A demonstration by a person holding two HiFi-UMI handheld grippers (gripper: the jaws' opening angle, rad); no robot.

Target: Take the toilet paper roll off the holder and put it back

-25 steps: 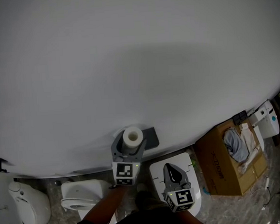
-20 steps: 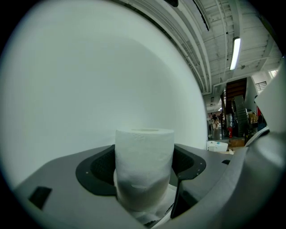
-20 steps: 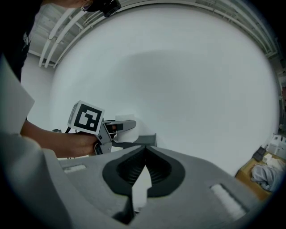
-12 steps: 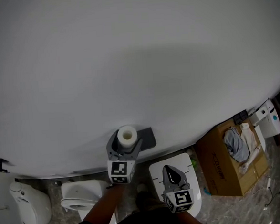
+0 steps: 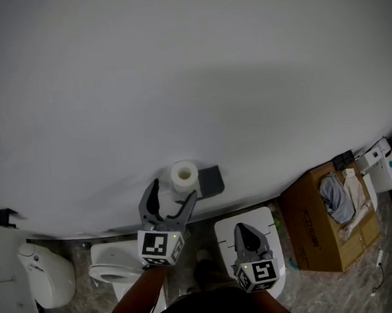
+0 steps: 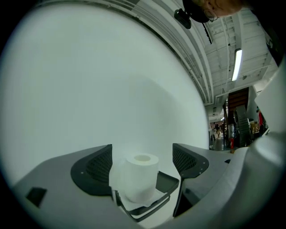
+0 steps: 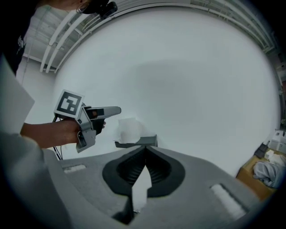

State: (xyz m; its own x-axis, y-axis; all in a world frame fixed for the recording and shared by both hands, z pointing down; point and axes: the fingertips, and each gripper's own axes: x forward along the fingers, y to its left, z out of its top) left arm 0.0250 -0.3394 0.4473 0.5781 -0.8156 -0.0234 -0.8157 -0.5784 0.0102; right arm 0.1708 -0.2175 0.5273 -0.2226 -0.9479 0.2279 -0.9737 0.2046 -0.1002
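The white toilet paper roll [image 5: 184,176] stands upright on the dark grey wall holder [image 5: 210,181]. My left gripper [image 5: 174,191] sits just below and left of the roll, jaws spread wide and still opening. In the left gripper view the roll [image 6: 141,177] rests on the holder [image 6: 166,182] just ahead of the two pads [image 6: 99,164], which do not press on it. My right gripper [image 5: 249,238] hangs lower right, shut and empty. From the right gripper view the roll [image 7: 128,129] and the left gripper [image 7: 106,112] are ahead, above the right gripper [image 7: 145,156].
A plain white wall [image 5: 191,86] fills most of the view. Below stand a white toilet [image 5: 113,270], another white fixture [image 5: 49,283] at far left, a white lid [image 5: 223,232] under the right gripper, and an open cardboard box [image 5: 315,234] with cloth at right.
The left gripper's jaws, which were round the roll, have spread and drawn back down and left. The roll stays on the holder. The right gripper has barely moved.
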